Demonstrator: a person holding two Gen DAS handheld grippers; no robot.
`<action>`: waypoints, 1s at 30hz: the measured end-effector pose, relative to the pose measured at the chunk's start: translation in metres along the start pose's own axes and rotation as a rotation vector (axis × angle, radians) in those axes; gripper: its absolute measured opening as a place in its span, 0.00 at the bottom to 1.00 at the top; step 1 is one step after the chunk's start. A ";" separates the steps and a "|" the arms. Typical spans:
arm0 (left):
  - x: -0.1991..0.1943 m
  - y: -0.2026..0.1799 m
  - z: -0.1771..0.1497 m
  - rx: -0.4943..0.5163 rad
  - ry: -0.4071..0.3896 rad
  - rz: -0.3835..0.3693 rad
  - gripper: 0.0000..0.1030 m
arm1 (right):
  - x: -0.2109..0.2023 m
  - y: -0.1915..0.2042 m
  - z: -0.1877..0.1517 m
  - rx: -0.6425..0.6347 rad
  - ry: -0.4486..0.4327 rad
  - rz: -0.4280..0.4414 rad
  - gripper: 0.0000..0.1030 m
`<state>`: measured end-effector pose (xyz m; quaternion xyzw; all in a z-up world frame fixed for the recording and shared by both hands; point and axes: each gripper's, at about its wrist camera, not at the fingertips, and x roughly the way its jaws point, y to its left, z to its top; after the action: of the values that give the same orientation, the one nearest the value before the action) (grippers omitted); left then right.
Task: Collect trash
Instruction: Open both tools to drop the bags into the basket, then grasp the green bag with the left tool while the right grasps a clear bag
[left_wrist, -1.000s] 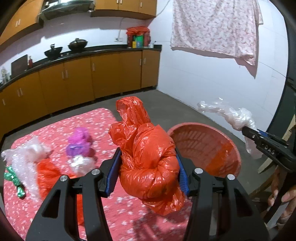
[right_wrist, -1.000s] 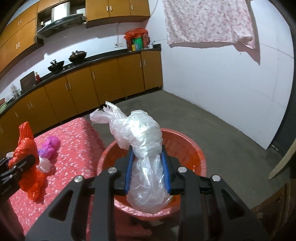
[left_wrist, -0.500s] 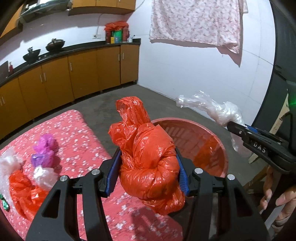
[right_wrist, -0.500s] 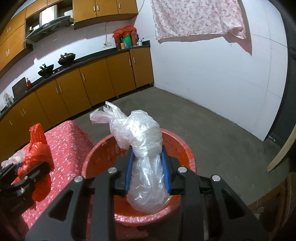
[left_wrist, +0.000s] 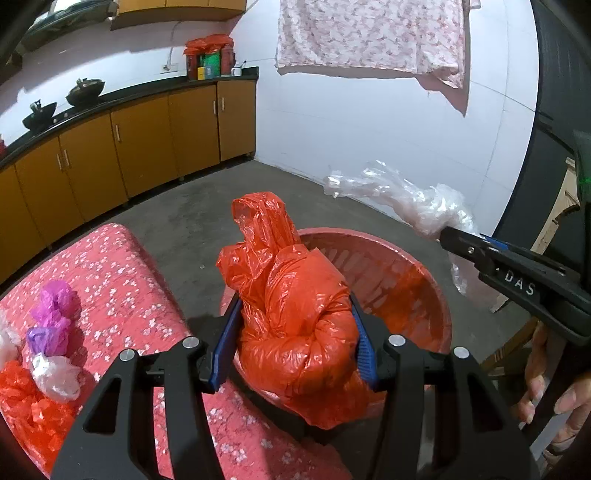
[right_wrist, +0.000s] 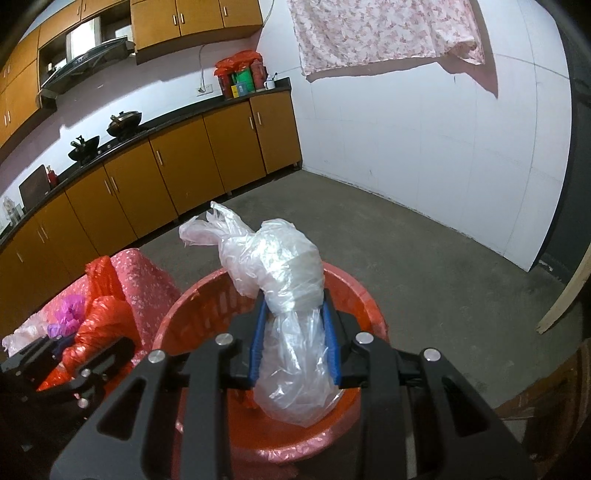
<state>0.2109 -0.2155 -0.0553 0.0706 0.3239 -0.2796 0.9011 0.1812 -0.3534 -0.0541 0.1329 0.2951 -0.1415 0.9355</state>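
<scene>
Trash is held in both grippers. A crumpled red bag (left_wrist: 295, 325) is squeezed between the blue pads of the left gripper (left_wrist: 295, 343), so its jaws are closed on the bag. The bag sticks up past the jaws and hangs down under them. Just behind and below these jaws a red basket (left_wrist: 413, 273) is seen on the floor.

A clear bag (right_wrist: 291, 306) is pinched by the right gripper (right_wrist: 293, 343), with its jaws closed on it. The clear bag is held right over the basket (right_wrist: 192, 306), and its lower end hangs inside the rim.

To the left of the left jaws, a worktop (left_wrist: 122, 273) with a pink flowered cloth is seen. More trash is lying on it: a purple wad (left_wrist: 55, 314), a small clear wad (left_wrist: 57, 376) and another red bag (left_wrist: 26, 410).
</scene>
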 end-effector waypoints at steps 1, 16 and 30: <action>0.002 -0.002 0.001 0.002 0.001 -0.002 0.53 | 0.001 0.000 0.001 0.002 0.000 0.004 0.28; 0.022 0.004 -0.003 -0.036 0.031 0.011 0.67 | 0.009 -0.007 0.005 0.041 -0.002 0.023 0.42; -0.034 0.061 -0.016 -0.171 -0.048 0.136 0.76 | 0.003 0.020 -0.007 -0.049 -0.023 0.023 0.54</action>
<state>0.2139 -0.1443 -0.0492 0.0085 0.3196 -0.1906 0.9282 0.1864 -0.3331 -0.0579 0.1116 0.2862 -0.1251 0.9434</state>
